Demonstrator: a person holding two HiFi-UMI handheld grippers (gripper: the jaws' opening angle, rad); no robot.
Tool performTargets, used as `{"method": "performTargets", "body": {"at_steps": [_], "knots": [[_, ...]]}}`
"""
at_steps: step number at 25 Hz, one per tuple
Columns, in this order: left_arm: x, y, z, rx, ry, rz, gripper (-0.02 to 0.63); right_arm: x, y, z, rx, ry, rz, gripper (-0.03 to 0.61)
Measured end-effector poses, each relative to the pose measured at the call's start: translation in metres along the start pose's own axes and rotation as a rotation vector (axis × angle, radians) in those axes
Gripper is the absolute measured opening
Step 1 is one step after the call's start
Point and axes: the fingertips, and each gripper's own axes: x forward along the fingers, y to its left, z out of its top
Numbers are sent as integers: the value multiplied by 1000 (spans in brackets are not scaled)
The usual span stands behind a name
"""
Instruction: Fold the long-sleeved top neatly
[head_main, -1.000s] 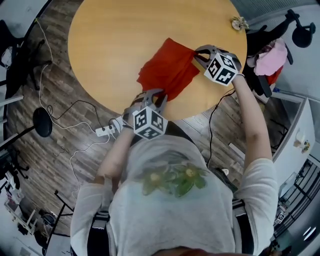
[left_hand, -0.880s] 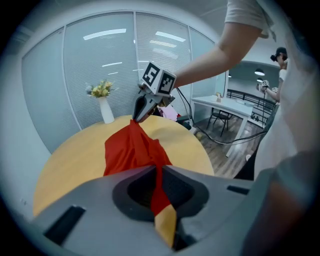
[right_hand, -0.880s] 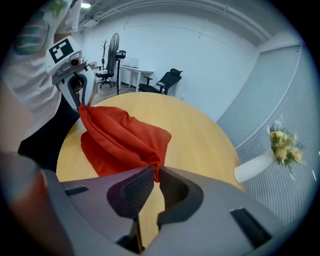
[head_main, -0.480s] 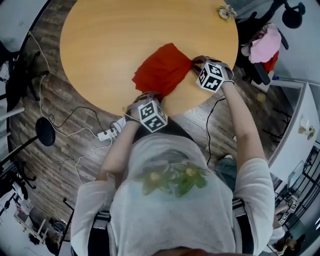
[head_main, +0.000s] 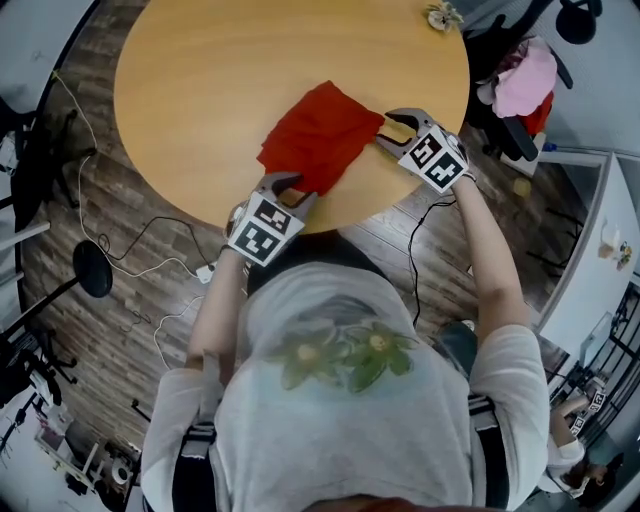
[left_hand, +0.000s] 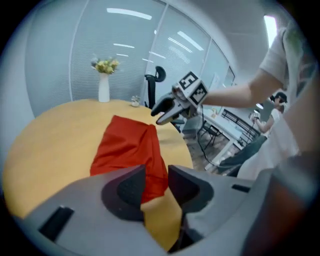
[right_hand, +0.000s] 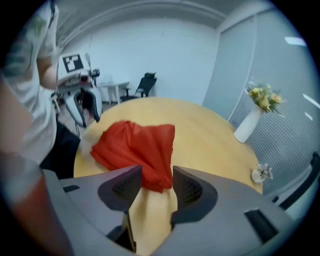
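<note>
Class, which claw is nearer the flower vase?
Right. The right claw is beside the top, on the vase's side; the left claw at the table's near edge. Both just opened, cloth between jaws.

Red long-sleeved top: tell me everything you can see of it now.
The red fabric top lies folded into a compact, slightly rumpled rectangle, no sleeves showing, flat on the round wooden table near its front edge. The left gripper and right gripper have just opened their jaws; one corner lies between each pair, unpressed.
</note>
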Motion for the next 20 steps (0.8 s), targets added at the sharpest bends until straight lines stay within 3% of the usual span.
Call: {"method": "performTargets", "body": {"at_steps": [2, 3, 7, 11, 15, 18, 20], "knots": [[3, 16, 15, -27, -34, 45, 123, -1, 3, 26, 134, -109, 13, 201], [13, 19, 14, -23, -15, 56, 123, 5, 5, 29, 176, -116, 16, 201], [69, 11, -32, 7, 169, 40, 123, 53, 21, -15, 224, 87, 17, 201], [67, 9, -40, -64, 154, 49, 124, 57, 20, -29, 338, 56, 30, 201], [37, 19, -28, -15, 131, 80, 124, 26, 5, 14, 352, -78, 9, 201], [25, 32, -11, -36, 63, 135, 124, 19, -5, 69, 348, -201, 32, 199], [26, 43, -1, -59, 34, 179, 124, 32, -13, 96, 345, -214, 47, 189]]}}
